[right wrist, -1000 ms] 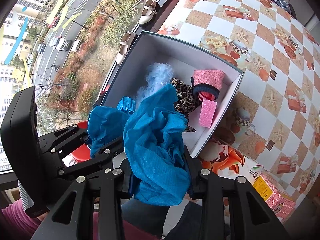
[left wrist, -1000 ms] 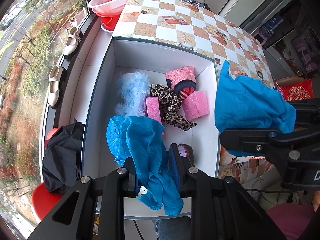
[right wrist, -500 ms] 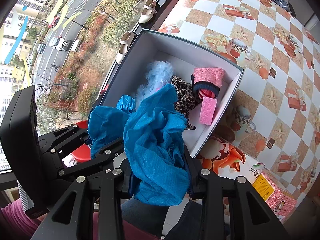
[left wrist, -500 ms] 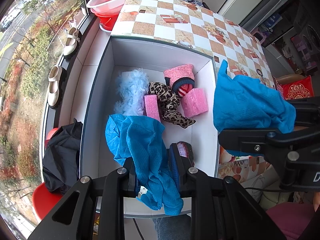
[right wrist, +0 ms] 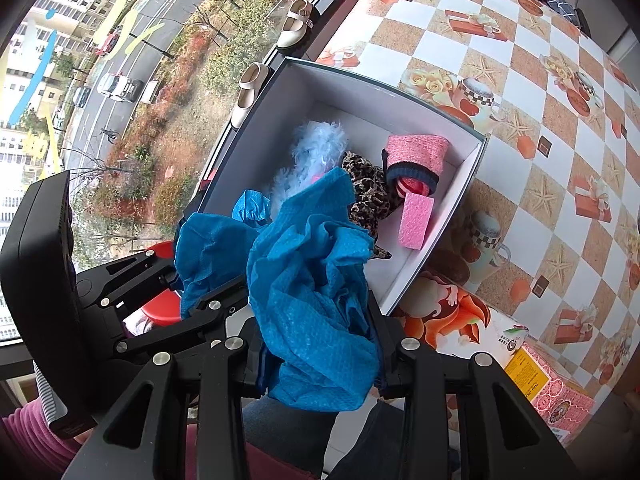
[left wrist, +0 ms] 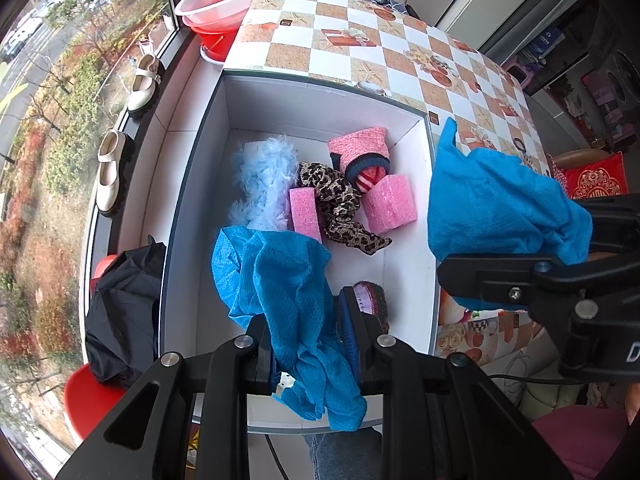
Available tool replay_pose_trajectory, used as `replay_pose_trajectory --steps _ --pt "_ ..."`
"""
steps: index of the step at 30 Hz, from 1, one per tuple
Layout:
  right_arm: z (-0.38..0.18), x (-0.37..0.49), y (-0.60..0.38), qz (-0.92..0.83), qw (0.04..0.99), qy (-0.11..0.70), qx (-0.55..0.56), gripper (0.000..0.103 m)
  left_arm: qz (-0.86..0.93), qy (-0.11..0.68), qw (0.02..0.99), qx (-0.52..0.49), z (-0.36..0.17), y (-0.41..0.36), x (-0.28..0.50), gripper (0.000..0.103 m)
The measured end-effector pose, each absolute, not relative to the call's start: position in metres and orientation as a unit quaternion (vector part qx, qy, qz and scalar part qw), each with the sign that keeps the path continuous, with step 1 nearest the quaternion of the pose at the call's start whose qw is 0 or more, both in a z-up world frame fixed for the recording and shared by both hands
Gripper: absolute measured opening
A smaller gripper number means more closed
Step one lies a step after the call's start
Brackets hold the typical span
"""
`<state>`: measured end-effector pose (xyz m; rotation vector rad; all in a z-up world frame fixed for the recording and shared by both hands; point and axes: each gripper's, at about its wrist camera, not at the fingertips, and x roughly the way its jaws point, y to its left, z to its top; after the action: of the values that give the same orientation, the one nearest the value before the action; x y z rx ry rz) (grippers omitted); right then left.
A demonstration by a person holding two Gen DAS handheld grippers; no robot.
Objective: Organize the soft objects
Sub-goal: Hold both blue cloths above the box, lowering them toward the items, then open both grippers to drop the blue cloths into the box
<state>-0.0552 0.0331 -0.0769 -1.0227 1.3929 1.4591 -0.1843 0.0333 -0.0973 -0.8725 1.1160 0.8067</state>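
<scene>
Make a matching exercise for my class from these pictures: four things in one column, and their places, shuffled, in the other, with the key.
Things
1. feather boa
2. shoes
3. basin
4. blue cloth

Places
A. gripped in the left tongs
B. on the window ledge, outside the box
C. inside the box, beside the leopard scarf
D. past the far end of the box, at the table's corner

Pairs: 1-C, 2-B, 3-D, 4-A
</scene>
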Motion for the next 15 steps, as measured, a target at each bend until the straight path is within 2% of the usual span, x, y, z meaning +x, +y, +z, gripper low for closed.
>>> replay_pose_trajectory --steps 15 --pt "-0.087 -0.060 0.031 0.581 0.417 0.560 -0.419 0.038 0.368 0.505 0.671 -0.399 -0.107 0.031 -0.190 0.027"
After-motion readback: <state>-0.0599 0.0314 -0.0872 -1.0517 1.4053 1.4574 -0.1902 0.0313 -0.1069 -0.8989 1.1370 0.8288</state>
